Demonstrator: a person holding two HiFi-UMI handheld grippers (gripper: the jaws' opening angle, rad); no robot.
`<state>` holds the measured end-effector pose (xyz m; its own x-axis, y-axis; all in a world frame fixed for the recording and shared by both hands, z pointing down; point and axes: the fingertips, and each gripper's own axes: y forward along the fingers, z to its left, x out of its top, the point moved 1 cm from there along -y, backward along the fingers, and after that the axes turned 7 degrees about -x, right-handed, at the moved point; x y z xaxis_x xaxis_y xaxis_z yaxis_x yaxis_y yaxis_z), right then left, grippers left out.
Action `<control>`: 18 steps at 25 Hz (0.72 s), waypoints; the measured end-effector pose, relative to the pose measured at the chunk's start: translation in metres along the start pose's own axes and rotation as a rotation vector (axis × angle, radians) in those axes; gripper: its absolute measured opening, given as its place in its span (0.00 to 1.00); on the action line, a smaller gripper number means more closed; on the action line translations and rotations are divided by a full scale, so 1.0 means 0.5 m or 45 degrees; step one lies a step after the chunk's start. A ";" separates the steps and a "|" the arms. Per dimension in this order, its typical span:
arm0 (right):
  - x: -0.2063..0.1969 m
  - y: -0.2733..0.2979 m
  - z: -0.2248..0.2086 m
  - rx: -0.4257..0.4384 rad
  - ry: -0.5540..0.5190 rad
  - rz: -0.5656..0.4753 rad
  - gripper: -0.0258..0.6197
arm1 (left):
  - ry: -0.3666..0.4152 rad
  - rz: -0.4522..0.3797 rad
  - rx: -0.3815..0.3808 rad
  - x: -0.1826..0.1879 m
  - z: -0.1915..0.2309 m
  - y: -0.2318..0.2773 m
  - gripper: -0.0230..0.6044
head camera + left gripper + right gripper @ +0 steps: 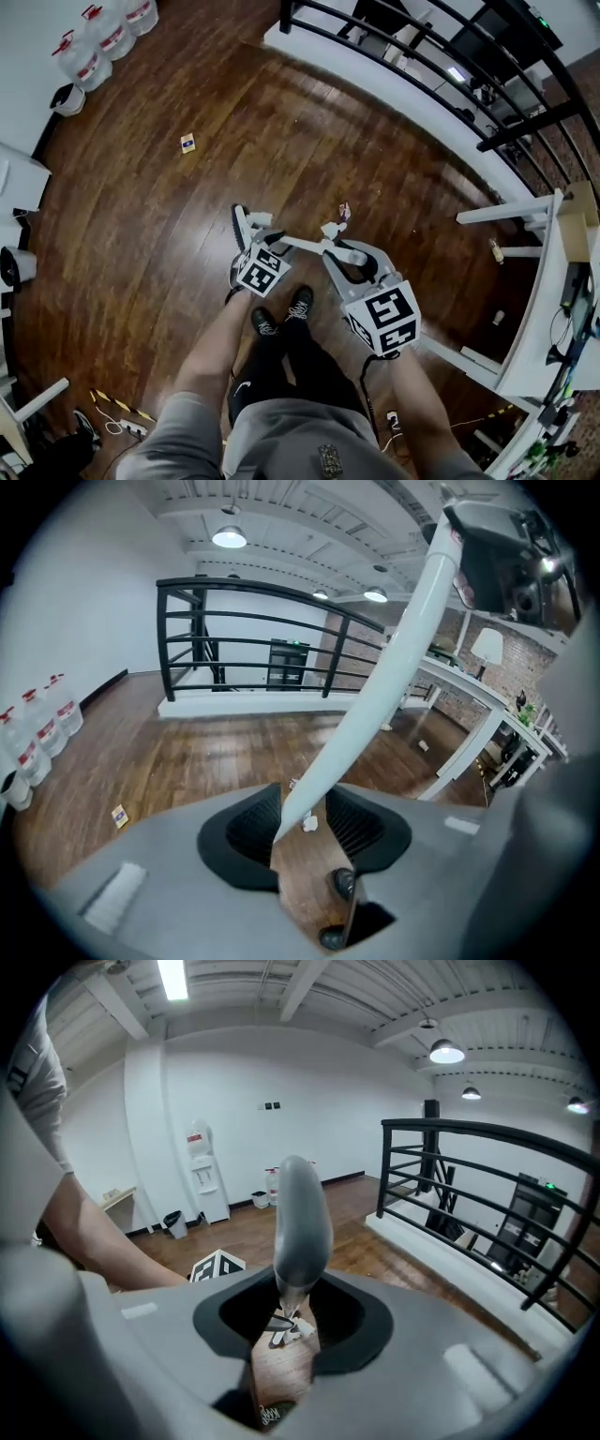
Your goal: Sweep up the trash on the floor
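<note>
A small scrap of trash (344, 212) lies on the dark wood floor just ahead of both grippers, and shows between the jaws as pale bits (309, 824) (286, 1330). My left gripper (251, 228) (305, 841) is shut on a long white handle (375, 696) that leans up and right toward the right gripper, seen from above as a white bar (300, 245). My right gripper (336, 234) (286, 1321) is shut on a grey handle (298, 1222) with a rounded top end. The lower ends of both tools are hidden by the jaws.
A yellow card (188, 142) (120, 816) lies on the floor farther left. Water bottles (98, 37) line the left wall. A black railing (422, 75) (469, 1185) curves across the far side. A white desk (534, 309) stands at the right. My shoes (281, 314) are just behind the grippers.
</note>
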<state>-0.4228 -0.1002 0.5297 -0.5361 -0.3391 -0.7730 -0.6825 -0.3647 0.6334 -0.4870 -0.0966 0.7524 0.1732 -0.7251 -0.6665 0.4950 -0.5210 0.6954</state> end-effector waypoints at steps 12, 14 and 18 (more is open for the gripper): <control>-0.002 -0.127 -0.211 -0.276 0.056 -0.013 0.19 | 0.251 0.037 -0.265 0.224 -0.155 0.195 0.26; 0.006 -0.132 -0.227 -0.286 0.075 -0.034 0.19 | 0.265 0.044 -0.289 0.239 -0.160 0.199 0.26; 0.042 -0.129 -0.248 -0.280 0.113 -0.086 0.19 | 0.287 0.045 -0.299 0.268 -0.139 0.185 0.26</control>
<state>-0.3286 -0.1914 0.4772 -0.4406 -0.3788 -0.8139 -0.5858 -0.5656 0.5804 -0.3588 -0.2106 0.7087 0.3646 -0.6092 -0.7042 0.6640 -0.3602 0.6553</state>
